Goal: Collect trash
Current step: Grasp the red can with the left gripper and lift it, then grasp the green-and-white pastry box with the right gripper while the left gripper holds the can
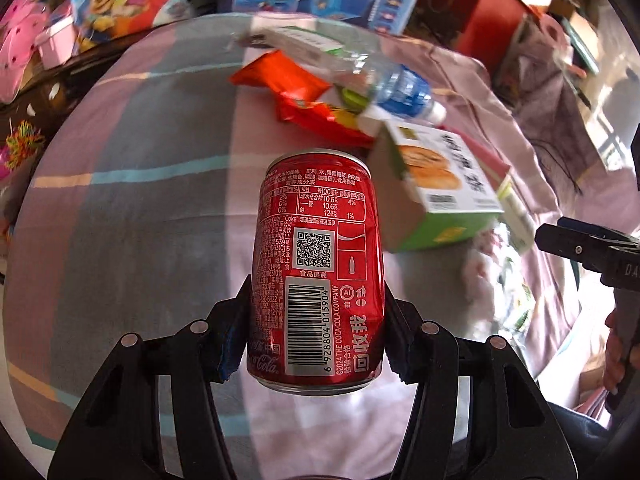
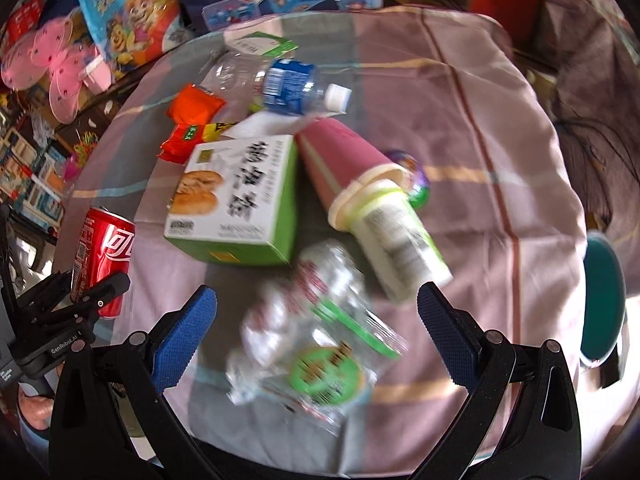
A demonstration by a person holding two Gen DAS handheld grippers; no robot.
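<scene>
My left gripper [image 1: 316,336] is shut on a red Coca-Cola can [image 1: 318,268] and holds it above the striped cloth; the can also shows at the left of the right wrist view [image 2: 102,256]. My right gripper [image 2: 316,320] is open above a crumpled clear plastic wrapper [image 2: 316,340], which lies between its jaws. Beyond lie a green biscuit box [image 2: 236,196], stacked paper cups [image 2: 368,204], a clear water bottle with a blue label [image 2: 280,80] and orange-red snack wrappers [image 2: 192,124].
The trash lies on a table with a pink and grey striped cloth [image 2: 460,128]. Toy boxes and a cartoon bag [image 2: 132,12] crowd the far edge. A teal stool [image 2: 604,304] stands at the right. A small purple-green ball [image 2: 412,180] lies behind the cups.
</scene>
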